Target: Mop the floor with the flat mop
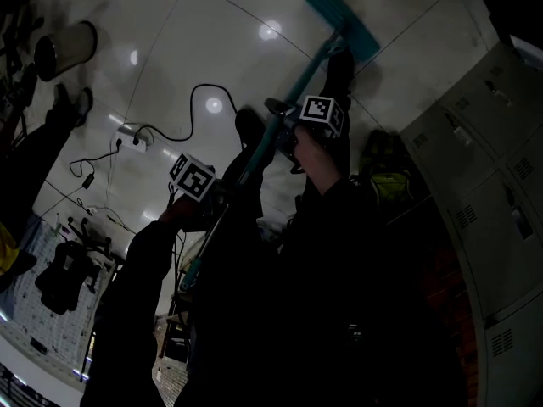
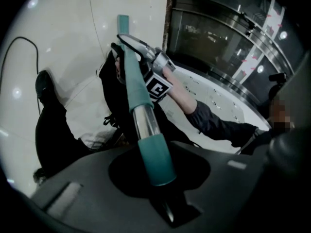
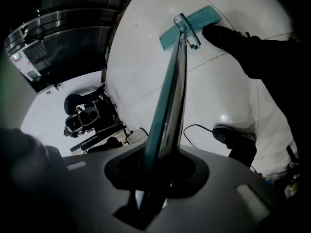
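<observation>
The flat mop's teal head (image 1: 342,21) lies on the glossy white floor (image 1: 212,24) far ahead, right beside my dark shoe (image 1: 338,66). Its teal and metal pole (image 1: 254,155) slants back towards me. My right gripper (image 1: 287,132) is shut on the pole higher up, and my left gripper (image 1: 222,190) is shut on it lower, near the end. In the left gripper view the teal grip (image 2: 153,154) sits clamped in the left gripper (image 2: 161,181), with the right gripper's marker cube (image 2: 158,85) beyond. The right gripper (image 3: 154,178) looks along the pole (image 3: 167,106) to the mop head (image 3: 189,25).
Grey lockers (image 1: 492,185) line the right side, with a backpack (image 1: 386,176) at their foot. A black cable (image 1: 191,113) runs to a power strip (image 1: 136,138) on the left. A cylindrical bin (image 1: 64,49) lies at far left. My other shoe (image 1: 248,125) stands mid-floor.
</observation>
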A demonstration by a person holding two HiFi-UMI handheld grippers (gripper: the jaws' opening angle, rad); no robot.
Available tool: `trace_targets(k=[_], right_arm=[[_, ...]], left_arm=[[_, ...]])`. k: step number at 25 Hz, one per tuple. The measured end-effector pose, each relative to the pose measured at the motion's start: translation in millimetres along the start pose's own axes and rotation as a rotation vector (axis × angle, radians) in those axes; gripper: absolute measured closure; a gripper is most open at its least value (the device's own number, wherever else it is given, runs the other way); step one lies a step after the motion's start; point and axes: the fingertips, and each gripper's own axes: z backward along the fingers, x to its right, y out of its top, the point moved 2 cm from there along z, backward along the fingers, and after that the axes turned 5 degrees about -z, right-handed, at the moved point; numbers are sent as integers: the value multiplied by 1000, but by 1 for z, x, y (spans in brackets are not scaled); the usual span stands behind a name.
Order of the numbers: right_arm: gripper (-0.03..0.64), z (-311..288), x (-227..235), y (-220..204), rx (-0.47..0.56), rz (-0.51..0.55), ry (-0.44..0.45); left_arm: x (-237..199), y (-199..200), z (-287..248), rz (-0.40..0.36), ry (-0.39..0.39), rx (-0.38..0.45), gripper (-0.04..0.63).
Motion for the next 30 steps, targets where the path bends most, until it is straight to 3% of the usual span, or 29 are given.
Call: trace_targets(k=[3, 7, 13, 21, 25, 28, 30], right_arm=[[506, 14, -13, 34, 32, -20, 2], [509, 39, -41, 101, 52, -3, 13], [508, 84, -102, 236, 86, 19, 17], [506, 145, -177, 408, 129, 91, 36], [506, 158, -189, 446, 142, 115, 54], [506, 155, -186, 451, 127, 140, 48], [505, 153, -184, 446, 136, 149, 48]], left_arm=[[15, 35, -12, 2, -41, 26, 494], [36, 98, -36, -26, -39, 10, 494], [79, 235, -75, -61, -50, 36, 494], [115, 408, -136, -126, -41, 7, 505], [121, 442, -148, -138, -43, -2, 510], [111, 445, -148, -146, 4, -8, 520], [112, 440, -146, -140, -24, 8, 522]])
